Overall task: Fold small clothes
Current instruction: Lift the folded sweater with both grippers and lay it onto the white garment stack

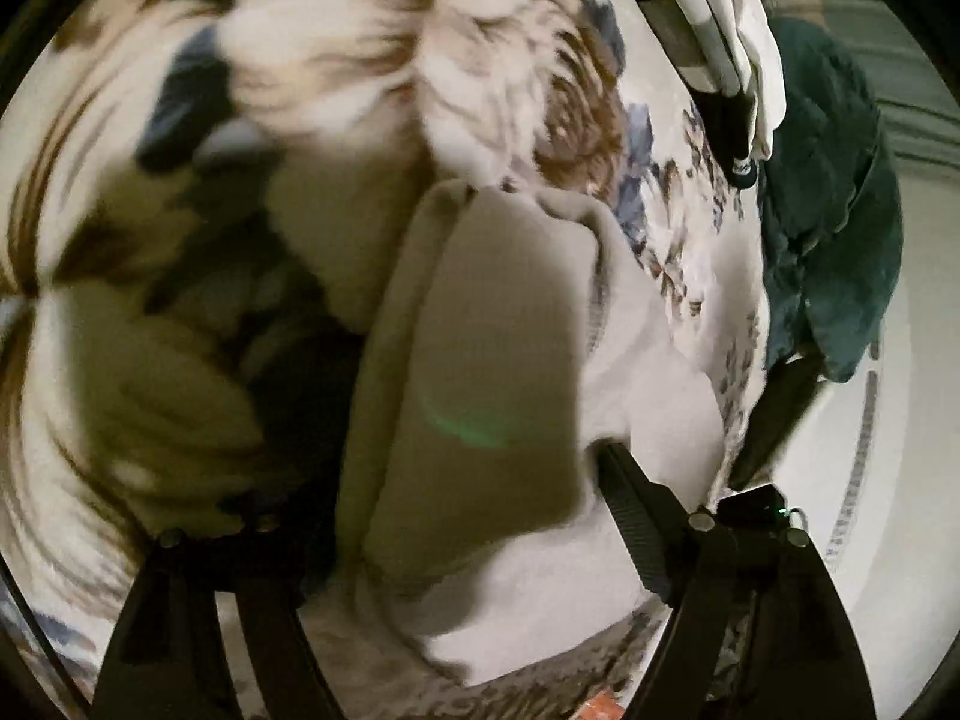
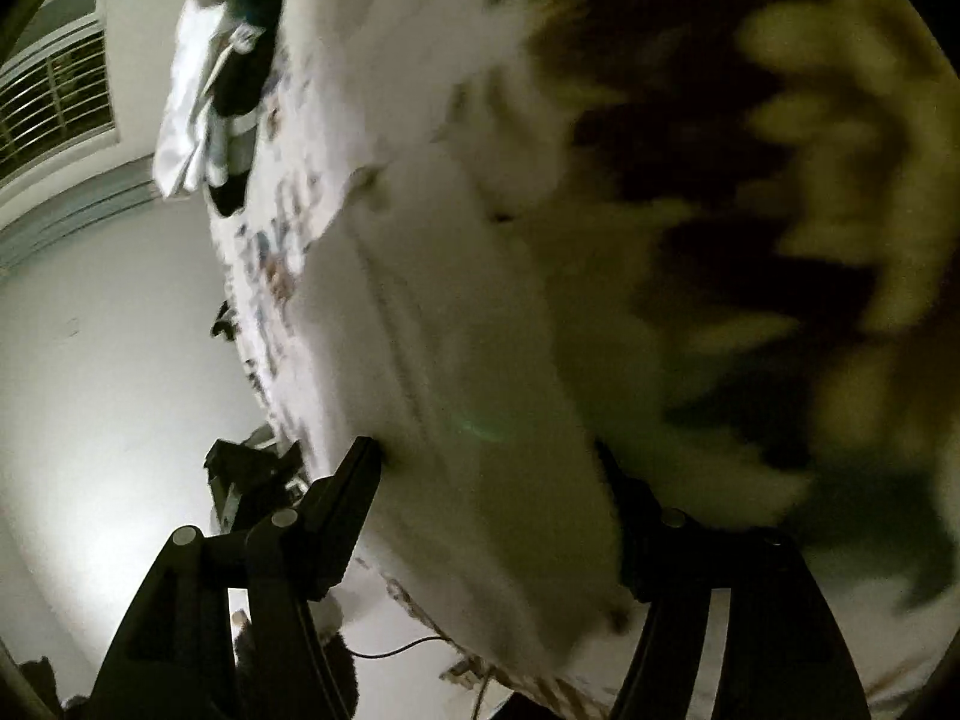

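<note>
A small white garment (image 1: 480, 324) lies on a flower-patterned bedspread (image 1: 336, 48), its near part folded into a thick band. My left gripper (image 1: 474, 468) is down on it with the jaws spread wide; the cloth fills the gap and hides the left finger, while the right finger (image 1: 630, 498) presses its edge. In the right wrist view the same white garment (image 2: 480, 360) fills the gap of my right gripper (image 2: 492, 462), whose jaws are spread, with the left finger (image 2: 354, 480) at the cloth's edge. Both views are blurred.
A dark teal garment (image 1: 834, 192) hangs over the bed's right edge, with white and black clothes (image 1: 738, 48) piled behind it. The same pile (image 2: 222, 78) shows at the far end of the bed, near a barred window (image 2: 54, 96). The pale floor (image 2: 102, 372) lies beside the bed.
</note>
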The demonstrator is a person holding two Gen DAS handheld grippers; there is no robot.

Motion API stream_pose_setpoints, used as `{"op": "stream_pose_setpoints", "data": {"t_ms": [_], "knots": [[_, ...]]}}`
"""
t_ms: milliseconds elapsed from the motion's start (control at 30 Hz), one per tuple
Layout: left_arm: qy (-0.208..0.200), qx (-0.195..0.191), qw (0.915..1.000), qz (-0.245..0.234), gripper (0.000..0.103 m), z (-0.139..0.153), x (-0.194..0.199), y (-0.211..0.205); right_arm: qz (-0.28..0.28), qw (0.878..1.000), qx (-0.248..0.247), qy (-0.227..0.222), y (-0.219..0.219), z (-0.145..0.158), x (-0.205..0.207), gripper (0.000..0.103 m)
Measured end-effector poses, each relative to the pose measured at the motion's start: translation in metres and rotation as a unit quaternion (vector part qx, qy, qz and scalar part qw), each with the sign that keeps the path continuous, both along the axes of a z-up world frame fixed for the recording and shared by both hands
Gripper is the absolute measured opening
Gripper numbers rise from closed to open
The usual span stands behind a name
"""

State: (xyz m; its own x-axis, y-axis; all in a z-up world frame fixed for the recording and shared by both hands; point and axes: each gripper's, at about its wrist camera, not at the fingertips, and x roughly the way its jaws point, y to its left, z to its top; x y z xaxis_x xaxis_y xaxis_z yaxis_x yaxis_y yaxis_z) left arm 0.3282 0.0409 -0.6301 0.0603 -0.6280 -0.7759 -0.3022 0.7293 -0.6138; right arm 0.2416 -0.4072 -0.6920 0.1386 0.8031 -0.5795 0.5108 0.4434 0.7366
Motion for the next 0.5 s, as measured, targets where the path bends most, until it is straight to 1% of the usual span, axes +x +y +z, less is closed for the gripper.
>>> {"op": "stream_pose_setpoints", "data": {"t_ms": [33, 100, 133, 167, 200, 233, 267, 367, 467, 500], "knots": [[-0.009, 0.001, 0.9999, -0.007, 0.076, 0.004, -0.001, -0.006, 0.006, 1.000, 0.006, -0.004, 0.008, 0.000, 0.004, 0.070], [-0.024, 0.016, 0.9992, -0.028, 0.058, 0.008, -0.001, -0.021, 0.012, 1.000, 0.001, -0.009, 0.017, 0.001, 0.005, 0.062], [-0.025, 0.021, 0.9988, -0.035, 0.036, 0.010, -0.001, -0.025, 0.012, 1.000, -0.007, -0.008, 0.022, 0.001, 0.007, 0.048], [-0.028, 0.028, 0.9985, -0.036, 0.024, 0.011, -0.001, -0.028, 0.009, 1.000, -0.013, -0.009, 0.023, 0.002, 0.006, 0.032], [-0.030, 0.034, 0.9984, -0.033, 0.023, 0.012, 0.000, -0.028, 0.003, 1.000, -0.020, -0.011, 0.024, 0.004, 0.006, 0.028], [-0.033, 0.035, 0.9984, -0.029, 0.019, 0.015, 0.001, -0.028, -0.003, 0.999, -0.030, -0.013, 0.024, 0.008, 0.005, 0.023], [-0.039, 0.037, 0.9983, -0.023, 0.018, 0.020, 0.001, -0.025, -0.006, 0.999, -0.039, -0.017, 0.025, 0.013, 0.005, 0.022], [-0.050, 0.037, 0.9979, -0.018, 0.016, 0.035, 0.004, -0.022, -0.006, 0.998, -0.064, -0.028, 0.027, 0.035, 0.005, 0.020], [-0.057, 0.034, 0.9976, -0.021, 0.015, 0.051, 0.008, -0.021, -0.005, 0.997, -0.073, -0.036, 0.030, 0.057, 0.008, 0.019], [-0.056, 0.027, 0.9979, -0.020, 0.015, 0.055, 0.010, -0.022, -0.004, 0.996, -0.075, -0.039, 0.032, 0.066, 0.011, 0.019]]}}
